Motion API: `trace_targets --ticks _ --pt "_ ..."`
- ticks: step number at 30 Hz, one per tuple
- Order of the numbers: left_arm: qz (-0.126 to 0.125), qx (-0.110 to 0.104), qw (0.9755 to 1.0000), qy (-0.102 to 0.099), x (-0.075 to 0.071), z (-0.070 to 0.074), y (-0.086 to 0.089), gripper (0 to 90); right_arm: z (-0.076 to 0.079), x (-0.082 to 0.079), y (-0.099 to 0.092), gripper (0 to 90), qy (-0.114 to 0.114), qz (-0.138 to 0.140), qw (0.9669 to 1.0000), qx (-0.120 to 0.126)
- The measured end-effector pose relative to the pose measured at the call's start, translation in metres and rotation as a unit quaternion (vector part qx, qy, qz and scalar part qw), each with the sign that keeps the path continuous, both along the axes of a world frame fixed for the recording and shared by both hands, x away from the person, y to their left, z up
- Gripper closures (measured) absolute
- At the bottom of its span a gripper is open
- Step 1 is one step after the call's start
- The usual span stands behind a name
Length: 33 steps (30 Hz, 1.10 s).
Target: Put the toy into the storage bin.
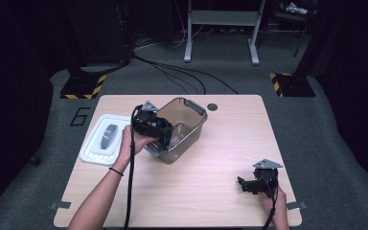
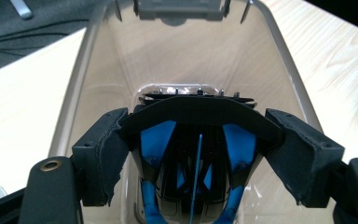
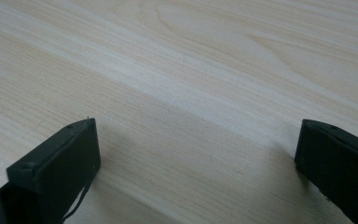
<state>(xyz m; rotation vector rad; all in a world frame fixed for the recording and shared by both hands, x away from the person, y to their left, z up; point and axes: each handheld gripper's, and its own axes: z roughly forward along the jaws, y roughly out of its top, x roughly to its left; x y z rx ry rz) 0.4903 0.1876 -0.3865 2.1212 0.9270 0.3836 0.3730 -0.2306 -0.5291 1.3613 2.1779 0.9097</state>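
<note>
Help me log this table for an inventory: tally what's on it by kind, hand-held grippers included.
Translucent brown bin: 1
White lid, lying flat beside the bin: 1
Black-and-blue part, in the left gripper's jaws, inside the bin: 1
Hand-held grippers: 2, left gripper and right gripper
Total: 5
</note>
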Motion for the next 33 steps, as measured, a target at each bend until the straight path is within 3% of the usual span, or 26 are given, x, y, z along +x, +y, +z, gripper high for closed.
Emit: trace_targets --ticks 6,21,33 --pt "-0.005 0.009 0.9998 0.018 0.001 -0.008 0.0 24.9 0.0 0.0 0.0 0.0 0.0 0.0 1.0 0.0" --pt "-0.001 0.011 0.9993 0.036 0.003 -0.018 0.005 24.9 0.0 0.0 0.0 0.0 0.0 0.0 1.0 0.0" --pt "-0.01 0.018 0.9987 0.047 0.0 -0.015 0.01 24.7 0.0 0.0 0.0 0.0 0.0 0.0 1.0 0.0"
